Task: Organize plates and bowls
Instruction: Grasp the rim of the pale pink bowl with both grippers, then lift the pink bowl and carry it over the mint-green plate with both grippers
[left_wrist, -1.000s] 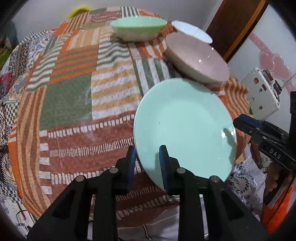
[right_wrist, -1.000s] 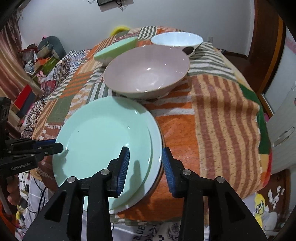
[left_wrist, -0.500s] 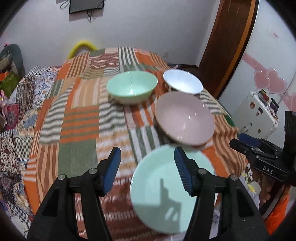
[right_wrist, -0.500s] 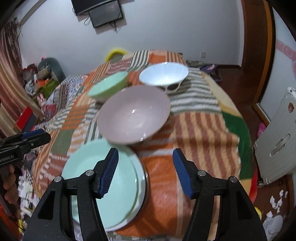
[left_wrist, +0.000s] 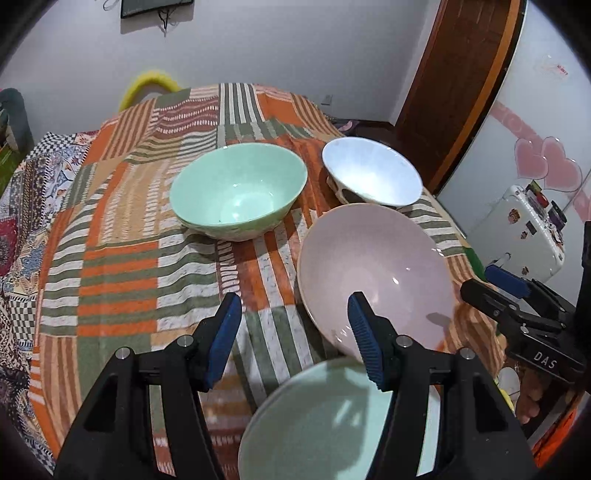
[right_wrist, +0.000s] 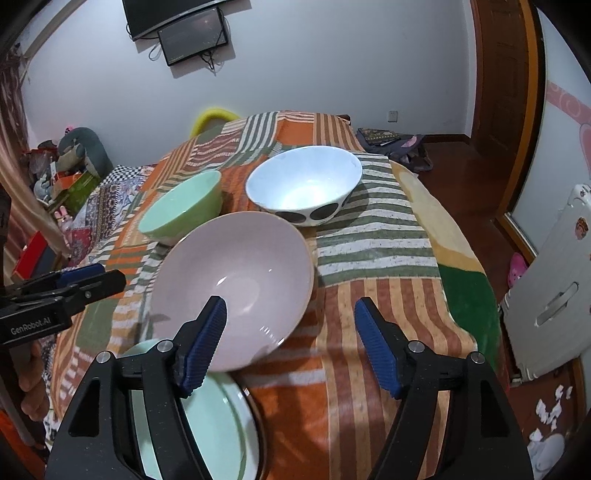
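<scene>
Both tongs hang above the striped cloth (left_wrist: 122, 258) on the bench, the left tongs (left_wrist: 293, 338) spread wide and holding nothing, the right tongs (right_wrist: 291, 345) likewise. The green plate (left_wrist: 325, 417) lies at the near edge atop a white plate (right_wrist: 248, 424). Just behind sits the pink bowl (right_wrist: 236, 280), then the green bowl (left_wrist: 238, 192) and white bowl (right_wrist: 304, 184).

Stacked plates (right_wrist: 221, 435) nearest, wide bowl (right_wrist: 236, 284) behind, two bowls (right_wrist: 306, 188) beyond.

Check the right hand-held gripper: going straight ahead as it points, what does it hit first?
Probably the pink bowl, its near rim just ahead of the open right hand-held gripper; depth is unclear.
</scene>
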